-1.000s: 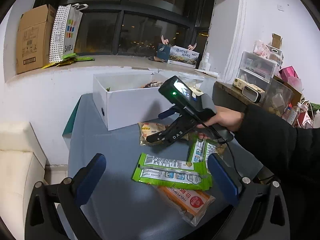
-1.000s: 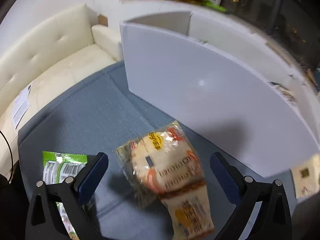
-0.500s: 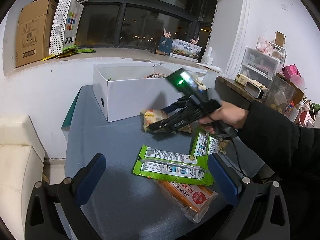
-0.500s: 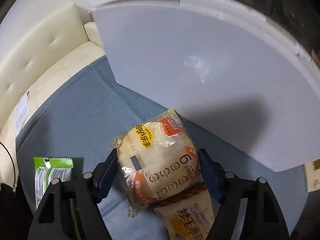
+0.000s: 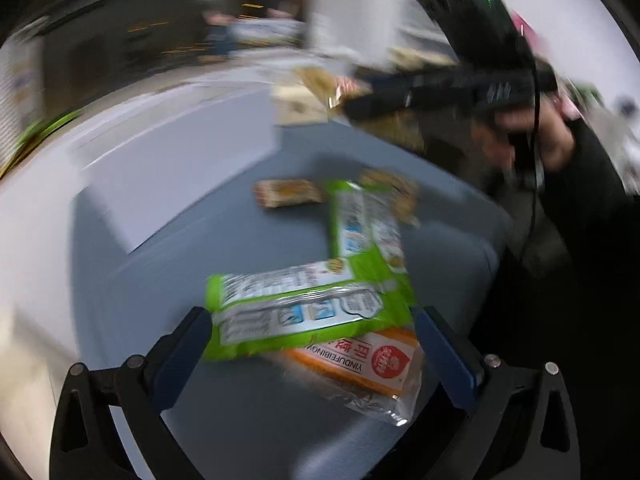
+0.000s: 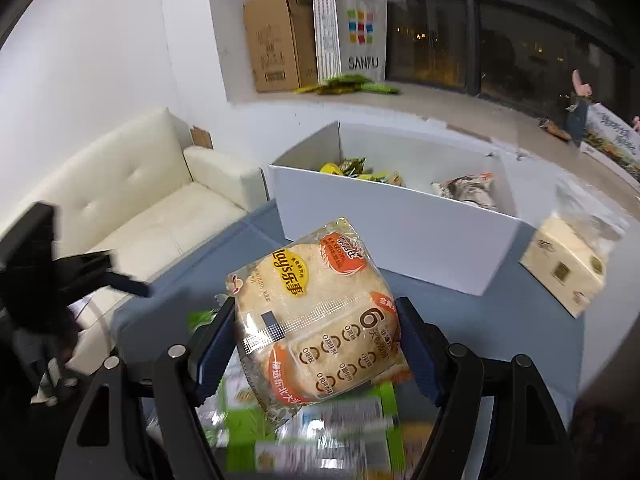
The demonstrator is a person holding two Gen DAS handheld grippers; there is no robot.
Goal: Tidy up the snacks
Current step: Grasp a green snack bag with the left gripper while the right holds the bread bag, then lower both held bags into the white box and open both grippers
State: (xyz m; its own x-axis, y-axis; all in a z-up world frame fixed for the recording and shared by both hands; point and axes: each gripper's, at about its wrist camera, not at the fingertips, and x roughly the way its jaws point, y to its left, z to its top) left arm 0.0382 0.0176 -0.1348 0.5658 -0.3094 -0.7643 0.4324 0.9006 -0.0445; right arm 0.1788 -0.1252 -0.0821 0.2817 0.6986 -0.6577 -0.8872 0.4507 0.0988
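Note:
My right gripper (image 6: 316, 344) is shut on a clear Lay's snack pack (image 6: 316, 312) and holds it in the air in front of the white box (image 6: 384, 220), which holds several snacks. In the blurred left wrist view the right gripper (image 5: 356, 100) sits high at the upper right, in a person's hand. My left gripper (image 5: 312, 344) is open, low over the table. A green packet (image 5: 296, 312) lies between its blue fingers (image 5: 188, 344), on top of an orange packet (image 5: 372, 364). In the right wrist view the left gripper (image 6: 128, 284) shows at the left edge.
A second green packet (image 5: 360, 224) and a small brown packet (image 5: 288, 194) lie on the grey table (image 5: 160, 320). A tissue box (image 6: 560, 272) stands right of the white box. A cream sofa (image 6: 140, 208) is to the left. A cardboard box (image 6: 276, 40) and a bag (image 6: 360, 28) stand on the sill.
My right gripper closed on the Lay's pack and lifted it off the table to about the box rim's height. My left gripper dropped, rolled and came over the green packet.

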